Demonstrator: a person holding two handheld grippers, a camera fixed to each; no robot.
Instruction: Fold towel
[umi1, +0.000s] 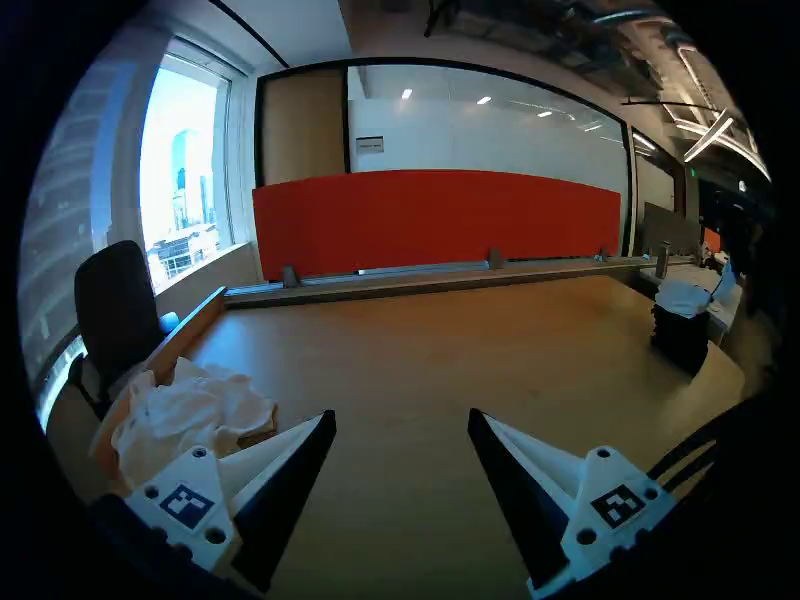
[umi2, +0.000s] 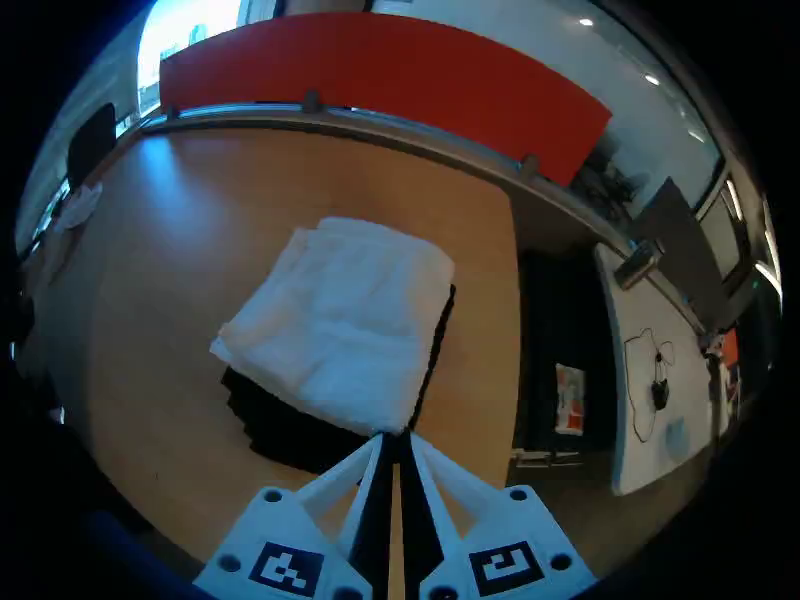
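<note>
1. Right tongs (umi2: 396, 438) at the bottom centre of the right gripper view: fingers drawn together with only a sliver of gap. Their tips sit right at the near corner of the towel (umi2: 335, 320). Whether a bit of hem is pinched there, I can't tell.
2. The towel is a white, thick, squared-off packet in the middle of that frame. It lies on a dark layer (umi2: 285, 430) that peeks out at its lower left and right edges. Both rest on the wooden table (umi2: 170, 250), close to the table's right-hand edge.
3. Left tongs (umi1: 400, 420) at the bottom of the left gripper view: spread wide, nothing between them, bare table ahead.
4. A heap of crumpled cloths (umi1: 190, 410) sits at the lower left of that view, just beyond the left finger.
5. My read: the fold looks essentially done, and this is the finishing touch.
6. To do it well, keep the right tongs low and level at the corner.
7. If they have hem, let go cleanly rather than dragging the top layer off square.
8. Back straight out along the fingers, no sideways sweep.
9. Watch that table edge: a nudge rightward could tip the packet over it.
</note>
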